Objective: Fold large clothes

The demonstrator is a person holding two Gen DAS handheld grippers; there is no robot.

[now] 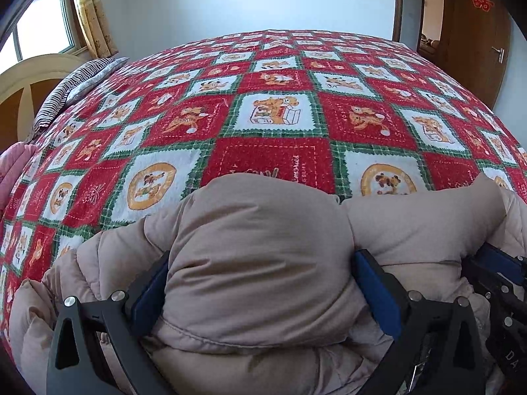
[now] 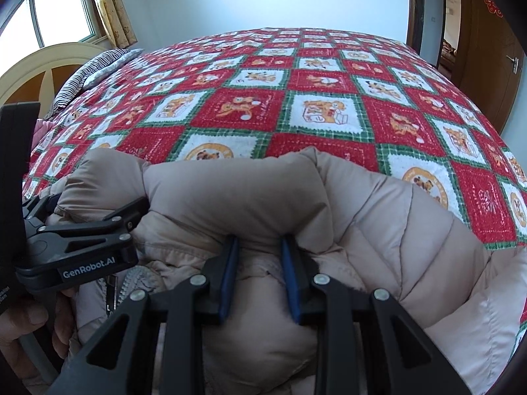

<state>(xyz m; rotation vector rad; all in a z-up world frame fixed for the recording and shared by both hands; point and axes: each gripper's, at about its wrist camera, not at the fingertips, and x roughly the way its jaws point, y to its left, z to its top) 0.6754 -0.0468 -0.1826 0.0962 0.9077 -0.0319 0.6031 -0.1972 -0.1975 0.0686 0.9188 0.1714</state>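
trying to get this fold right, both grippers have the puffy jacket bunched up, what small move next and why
Probably carry both grips forward together and lay the fold down flat. The left gripper and right gripper each pinch a raised roll of the beige down jacket, side by side near the near edge of the bed, and the red checked blanket ahead is bare room to land it.

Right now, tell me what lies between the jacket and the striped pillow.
Only bare blanket. The left wrist view shows nothing on the checks between the jacket and the pillow.
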